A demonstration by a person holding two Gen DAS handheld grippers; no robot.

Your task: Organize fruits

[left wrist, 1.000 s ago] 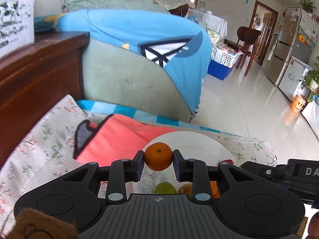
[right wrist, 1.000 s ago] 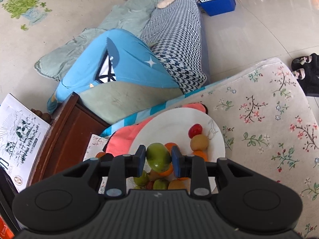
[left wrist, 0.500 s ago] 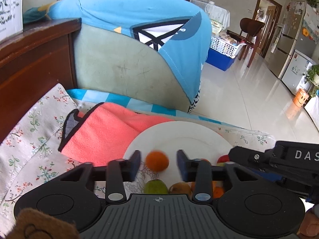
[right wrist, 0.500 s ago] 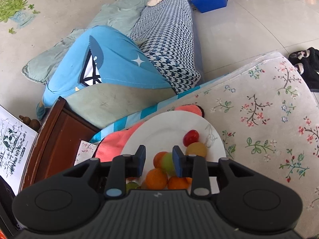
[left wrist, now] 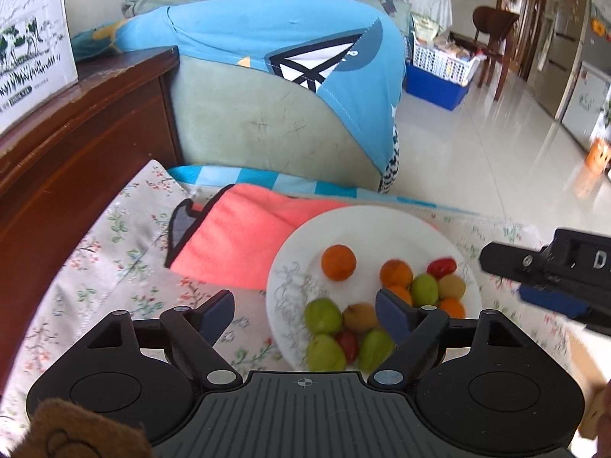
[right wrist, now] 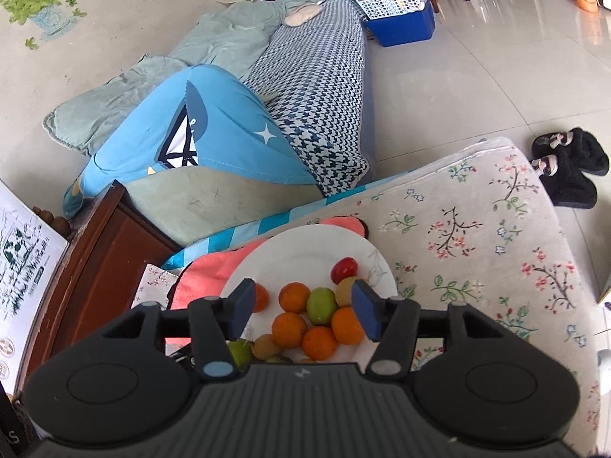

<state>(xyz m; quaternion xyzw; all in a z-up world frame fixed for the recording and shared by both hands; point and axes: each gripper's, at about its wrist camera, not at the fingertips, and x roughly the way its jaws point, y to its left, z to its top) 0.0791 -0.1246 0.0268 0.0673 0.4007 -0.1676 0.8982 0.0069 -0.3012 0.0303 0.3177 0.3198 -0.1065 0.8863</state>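
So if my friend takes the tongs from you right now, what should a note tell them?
Left tongs: open, holding nothing, hovering above the near edge of the white plate.
Right tongs: open, holding nothing, also above the plate.
Fruit: all that can be seen is on the plate. One orange sits alone toward the middle; the other oranges, green fruits, brownish ones and red ones are bunched together nearer the tongs.
Done: oranges and green fruits are on the plate.
Left: no loose fruit shows on the flowered cloth; look outside the view for more.
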